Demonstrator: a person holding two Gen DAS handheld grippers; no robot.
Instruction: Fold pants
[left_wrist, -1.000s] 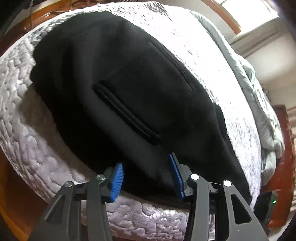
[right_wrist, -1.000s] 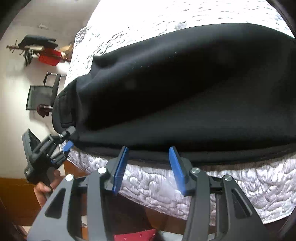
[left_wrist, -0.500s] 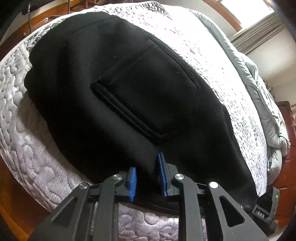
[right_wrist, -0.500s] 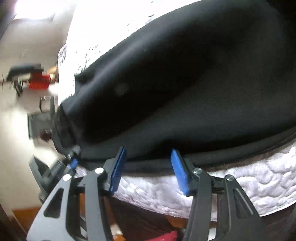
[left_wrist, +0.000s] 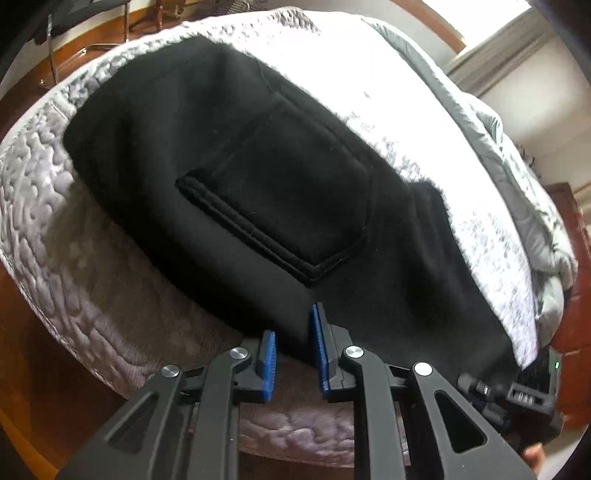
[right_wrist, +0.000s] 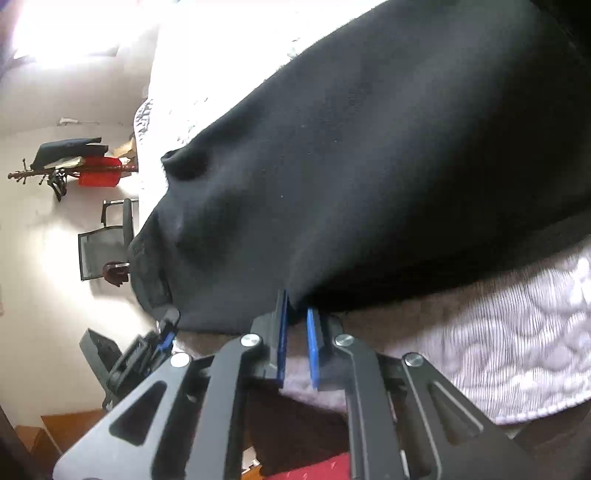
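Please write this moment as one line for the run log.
step: grasp near edge | left tongs: shut on black pants | right tongs: just closed on pants | surface: quilted mattress

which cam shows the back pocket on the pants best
The left wrist view: the patch pocket lies whole and stitched in plain sight on the black pants. The right wrist view shows only smooth black cloth near the hem edge, no pocket.
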